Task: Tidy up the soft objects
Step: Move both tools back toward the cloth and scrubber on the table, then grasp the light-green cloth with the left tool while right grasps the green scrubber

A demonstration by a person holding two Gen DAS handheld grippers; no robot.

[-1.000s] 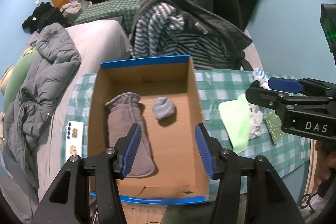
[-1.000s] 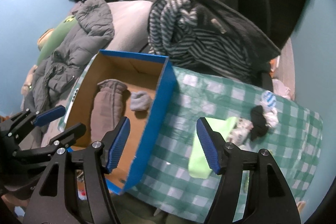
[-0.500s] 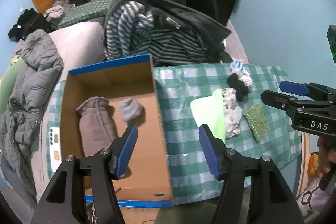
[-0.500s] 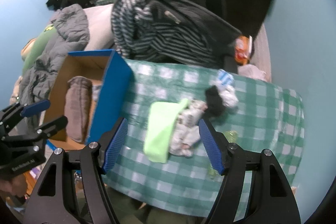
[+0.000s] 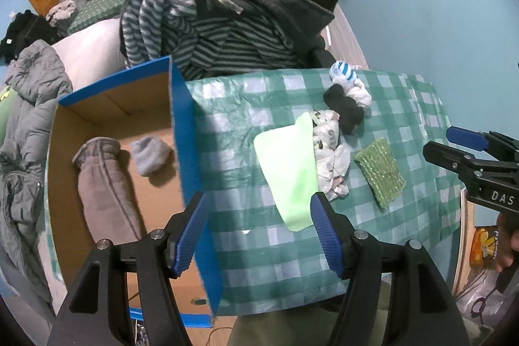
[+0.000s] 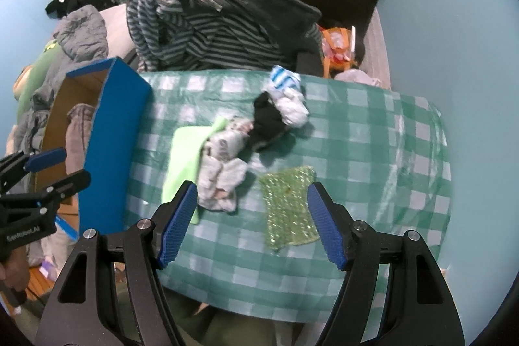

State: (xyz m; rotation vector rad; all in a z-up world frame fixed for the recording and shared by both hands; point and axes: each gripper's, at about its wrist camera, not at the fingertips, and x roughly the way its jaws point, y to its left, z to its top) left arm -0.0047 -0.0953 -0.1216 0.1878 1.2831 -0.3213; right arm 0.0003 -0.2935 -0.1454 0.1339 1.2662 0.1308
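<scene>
A blue-sided cardboard box (image 5: 181, 132) (image 6: 112, 132) stands at the left of the checked table; in it lie a long grey-brown mitten (image 5: 103, 184) and a small grey sock ball (image 5: 150, 154). On the cloth lie a light green cloth (image 5: 288, 171) (image 6: 185, 151), a white patterned cloth (image 5: 331, 158) (image 6: 223, 164), a black sock (image 5: 345, 109) (image 6: 269, 122), a blue-striped white sock (image 5: 343, 73) (image 6: 285, 80) and a green glittery pad (image 5: 379, 172) (image 6: 288, 206). My left gripper (image 5: 259, 232) is open and empty above the box's right wall. My right gripper (image 6: 251, 222) is open and empty above the pad and white cloth.
A chair draped with a dark fleece and striped clothes (image 5: 220, 21) (image 6: 207, 21) stands behind the table. A grey jacket (image 5: 22, 119) lies on a bed at the left. The blue wall (image 5: 438, 5) bounds the right side. The green checked tablecloth (image 6: 373, 151) drops off at the front edge.
Both grippers have swung to the right: the left from over the box to its right wall, the right from the box edge to over the loose items. Both stay open.
</scene>
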